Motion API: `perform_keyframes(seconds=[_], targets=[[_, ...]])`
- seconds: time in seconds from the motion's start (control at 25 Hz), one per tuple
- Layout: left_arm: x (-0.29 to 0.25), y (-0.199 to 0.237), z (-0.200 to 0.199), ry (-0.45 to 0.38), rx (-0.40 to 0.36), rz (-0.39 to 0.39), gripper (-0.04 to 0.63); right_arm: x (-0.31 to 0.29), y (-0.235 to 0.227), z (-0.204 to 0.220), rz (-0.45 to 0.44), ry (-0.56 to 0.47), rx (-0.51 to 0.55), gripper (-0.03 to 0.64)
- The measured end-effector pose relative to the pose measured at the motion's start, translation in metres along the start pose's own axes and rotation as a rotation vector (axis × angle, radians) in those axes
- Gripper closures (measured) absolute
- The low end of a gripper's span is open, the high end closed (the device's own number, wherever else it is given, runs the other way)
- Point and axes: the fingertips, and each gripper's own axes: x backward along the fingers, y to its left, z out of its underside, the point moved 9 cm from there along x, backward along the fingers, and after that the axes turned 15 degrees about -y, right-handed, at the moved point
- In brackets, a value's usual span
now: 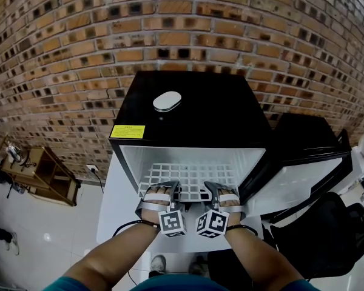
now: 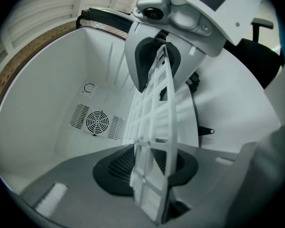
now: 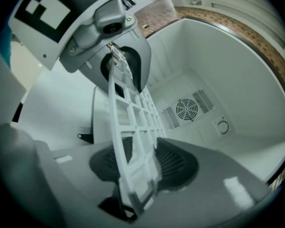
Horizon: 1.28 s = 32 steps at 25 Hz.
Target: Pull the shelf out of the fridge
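The black mini fridge (image 1: 194, 111) stands open, with a white grid shelf (image 1: 188, 176) lying across its white inside. Both grippers hold the shelf's front edge side by side. My left gripper (image 1: 164, 191) is shut on the shelf (image 2: 152, 113), whose grid runs edge-on between the dark pads (image 2: 115, 167). My right gripper (image 1: 218, 191) is shut on the same shelf (image 3: 130, 118), with its pads (image 3: 175, 163) against the grid. Each gripper view shows the other gripper clamped further along the edge: the right gripper (image 2: 154, 65) and the left gripper (image 3: 121, 68).
The fridge door (image 1: 303, 176) hangs open at the right. A white oval object (image 1: 167, 100) lies on the fridge top, above a yellow label (image 1: 127, 131). A fan vent (image 2: 97, 122) sits in the back wall. A wooden crate (image 1: 45, 174) stands at the left and a black bag (image 1: 318, 235) at the right.
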Motion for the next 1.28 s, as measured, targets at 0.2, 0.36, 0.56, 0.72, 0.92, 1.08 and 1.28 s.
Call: perform_keyframes(seconds=[0.2,0.36,0.56,0.72,0.92,1.08,1.28], targets=[[0.002,0.002,0.0,0.0,-0.008,-0.004,0.486,0.001,-0.002,-0.002,0.003,-0.003,-0.007,0.465],[0.006,-0.003,-0.005,-0.018,0.007,0.0,0.488,0.007,0.001,-0.002,0.002,-0.008,-0.016,0.465],[0.014,0.0,-0.007,0.002,-0.014,-0.003,0.488,0.013,0.002,-0.007,-0.009,-0.012,-0.01,0.469],[0.023,-0.002,-0.012,0.017,-0.023,-0.006,0.488,0.021,0.004,-0.01,-0.022,-0.017,-0.007,0.472],[0.037,-0.008,-0.025,0.019,-0.011,-0.007,0.517,0.04,0.007,-0.018,-0.046,-0.036,0.017,0.49],[0.053,-0.008,-0.038,0.052,0.019,-0.023,0.554,0.056,0.007,-0.025,-0.06,-0.066,0.066,0.532],[0.074,-0.019,-0.055,0.083,0.011,-0.012,0.554,0.079,0.012,-0.028,-0.13,-0.106,0.111,0.565]])
